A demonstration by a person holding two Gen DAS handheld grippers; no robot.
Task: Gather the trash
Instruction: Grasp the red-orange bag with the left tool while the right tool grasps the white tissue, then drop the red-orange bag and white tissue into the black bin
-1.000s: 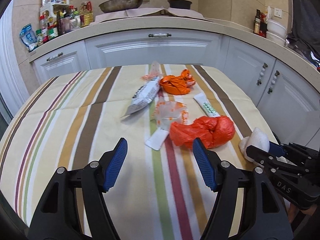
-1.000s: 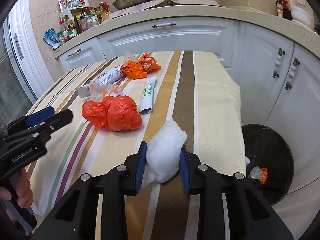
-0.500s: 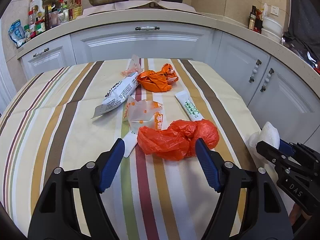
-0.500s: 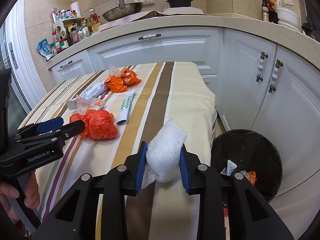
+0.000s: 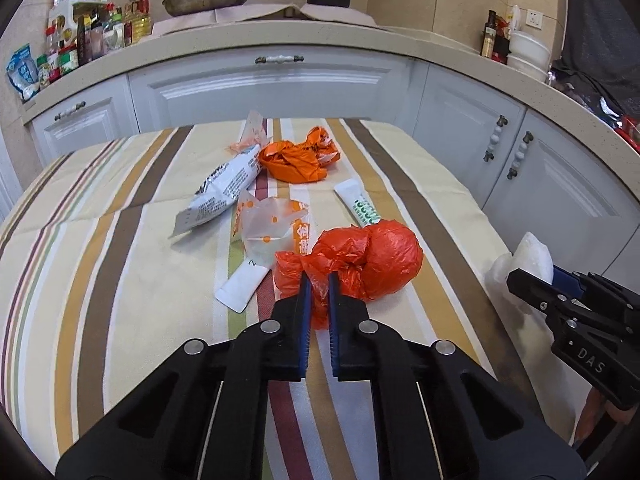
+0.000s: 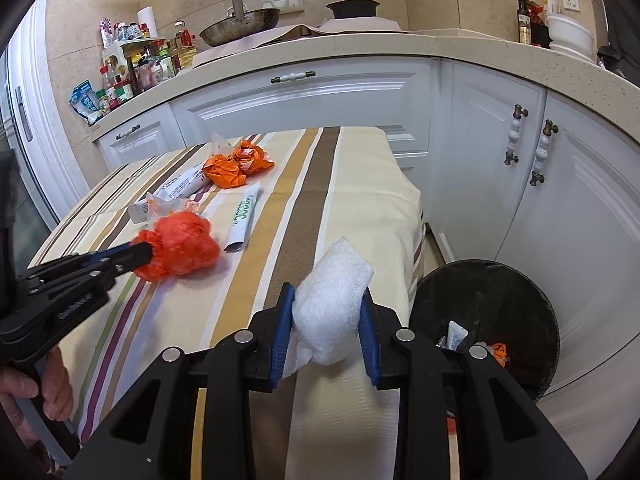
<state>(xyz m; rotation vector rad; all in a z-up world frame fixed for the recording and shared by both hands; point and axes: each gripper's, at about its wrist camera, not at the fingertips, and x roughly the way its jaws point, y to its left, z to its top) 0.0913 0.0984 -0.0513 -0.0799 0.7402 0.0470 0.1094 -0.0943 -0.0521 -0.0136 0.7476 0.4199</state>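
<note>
Both wrist views low, close, facing counter, sharing striped table (image 5: 120,264) (image 6: 320,184)

The near left part of the striped table (image 5: 120,280) lies bare, open to a gripper from the near edge. Trash crowds the middle: a red bag (image 5: 360,264), a clear orange-printed wrapper (image 5: 268,228) just beyond it, a white packet (image 5: 224,188) to the far left, an orange bag (image 5: 296,160) at the far end and a white tube (image 5: 360,208) to the right. The brown stripe right of the tube is bare. Right of the table, the black bin (image 6: 484,320) stands open-topped beside white cabinet doors (image 6: 580,208).
</note>
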